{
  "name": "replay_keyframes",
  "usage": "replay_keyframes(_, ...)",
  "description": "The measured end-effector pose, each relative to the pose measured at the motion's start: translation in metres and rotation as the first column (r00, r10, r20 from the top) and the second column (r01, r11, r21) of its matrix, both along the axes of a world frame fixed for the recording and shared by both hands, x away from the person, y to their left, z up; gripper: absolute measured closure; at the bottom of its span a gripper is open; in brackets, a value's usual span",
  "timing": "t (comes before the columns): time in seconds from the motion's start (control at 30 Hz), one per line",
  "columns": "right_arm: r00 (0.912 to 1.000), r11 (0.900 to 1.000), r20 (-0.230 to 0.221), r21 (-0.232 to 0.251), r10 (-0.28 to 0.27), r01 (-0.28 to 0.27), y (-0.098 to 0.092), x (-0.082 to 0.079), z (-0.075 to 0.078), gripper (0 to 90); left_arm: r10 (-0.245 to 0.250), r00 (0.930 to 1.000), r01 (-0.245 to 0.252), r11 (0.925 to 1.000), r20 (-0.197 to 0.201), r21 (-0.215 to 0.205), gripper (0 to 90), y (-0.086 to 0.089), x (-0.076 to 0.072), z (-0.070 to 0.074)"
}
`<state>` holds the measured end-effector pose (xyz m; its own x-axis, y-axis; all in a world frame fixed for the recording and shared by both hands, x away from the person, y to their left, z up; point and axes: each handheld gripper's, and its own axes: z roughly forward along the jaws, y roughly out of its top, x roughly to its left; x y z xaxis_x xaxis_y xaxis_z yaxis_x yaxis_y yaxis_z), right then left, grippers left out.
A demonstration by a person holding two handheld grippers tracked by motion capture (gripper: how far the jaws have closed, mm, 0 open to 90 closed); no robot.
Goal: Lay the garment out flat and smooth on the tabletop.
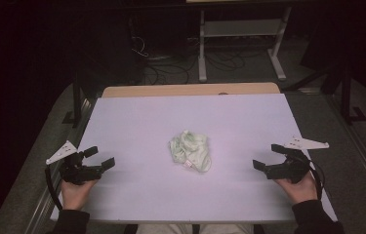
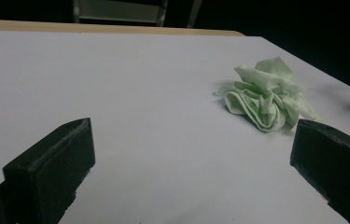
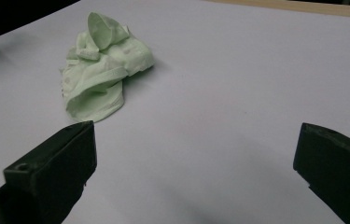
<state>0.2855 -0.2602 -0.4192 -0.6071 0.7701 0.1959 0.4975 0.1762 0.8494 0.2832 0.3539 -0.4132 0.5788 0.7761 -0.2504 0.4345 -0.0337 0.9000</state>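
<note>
A crumpled pale green cloth lay near the middle of the white surface, touching neither tool. The left tongs sat well apart from it at the left edge, jaws spread wide with nothing between them. The right tongs mirrored them at the right edge, likewise released.

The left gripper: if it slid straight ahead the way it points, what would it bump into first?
Probably nothing soon. The left gripper has open jaws aimed over bare white table. The crumpled pale green cloth lies to the right of that line, though depth is hard to judge, so its right jaw might brush it.
</note>
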Motion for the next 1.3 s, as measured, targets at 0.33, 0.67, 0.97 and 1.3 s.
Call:
replay_keyframes(0.33, 1.0000, 1.000, 0.001, 0.001, 0.007, -0.007, 0.000, -0.001, 0.000, 0.0, -0.001, 1.0000, 0.001, 1.0000, 0.003, -0.001, 0.0, 0.000, 0.000, 0.000)
replay_keyframes(0.67, 0.9998, 1.000, 0.005, -0.006, 0.020, -0.020, 0.003, 0.001, 0.001, 0.0, -0.009, 0.9997, 0.009, 0.9999, 0.022, -0.009, 0.0, -0.002, -0.001, 0.002)
replay_keyframes(0.97, 0.9993, 0.999, 0.004, -0.007, 0.037, -0.037, 0.006, 0.004, 0.004, 0.0, -0.025, 0.9990, 0.023, 0.9979, 0.038, 0.061, 0.0, -0.009, -0.002, 0.009)
replay_keyframes(1.3, 0.9978, 0.997, 0.007, -0.048, 0.065, -0.065, 0.013, 0.010, 0.016, 0.0, -0.051, 0.9977, 0.047, 0.9952, 0.045, 0.086, 0.0, -0.020, 0.004, 0.020)
